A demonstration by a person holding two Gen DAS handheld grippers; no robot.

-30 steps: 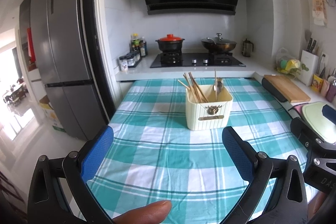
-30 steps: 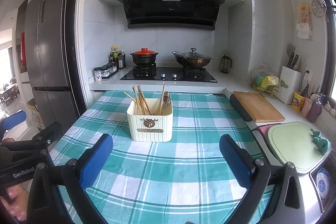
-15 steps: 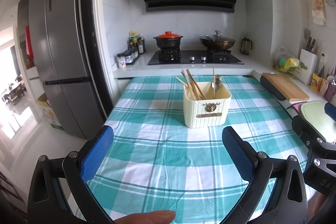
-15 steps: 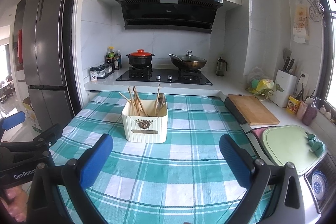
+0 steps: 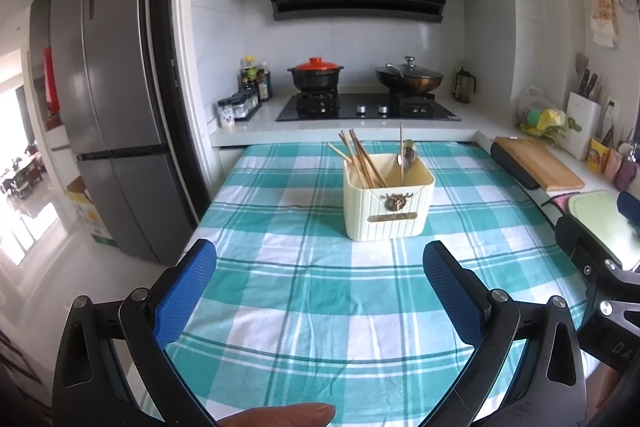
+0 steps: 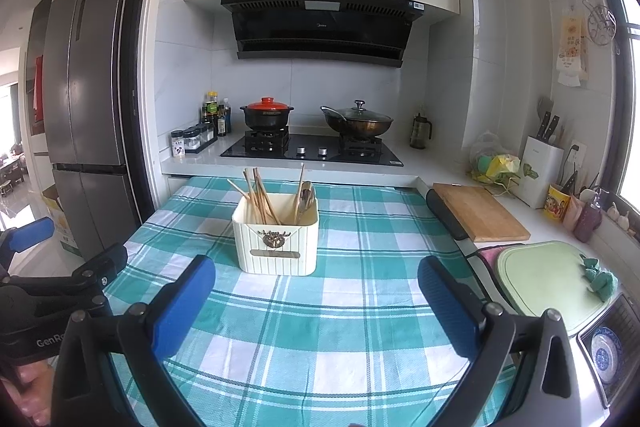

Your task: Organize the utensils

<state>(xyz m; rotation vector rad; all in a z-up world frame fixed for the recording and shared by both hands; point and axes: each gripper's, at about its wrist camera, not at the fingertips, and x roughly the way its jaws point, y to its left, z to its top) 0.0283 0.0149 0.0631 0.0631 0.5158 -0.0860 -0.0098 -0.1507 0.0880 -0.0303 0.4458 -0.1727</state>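
A cream ribbed utensil box [image 5: 388,205] [image 6: 277,239] stands on the teal checked tablecloth [image 5: 320,291] [image 6: 320,327]. Wooden chopsticks [image 5: 362,161] [image 6: 258,197] lean in its left side, and a metal spoon [image 5: 407,153] [image 6: 307,195] with one more stick sits in its right side. My left gripper [image 5: 320,287] is open with nothing between its blue pads, held back from the box and above the cloth. My right gripper [image 6: 316,301] is likewise open, holding nothing, on the near side of the box.
Behind the table is a counter with a gas hob [image 6: 312,149], a red-lidded pot [image 6: 266,113] and a wok [image 6: 356,123]. A wooden cutting board [image 6: 480,217], a green board [image 6: 554,281] and a knife block [image 6: 540,171] lie right. A grey fridge [image 5: 108,107] stands left.
Both grippers have drawn back and risen a little, so the box appears smaller and farther off. Both stay open and the box's contents are unchanged.
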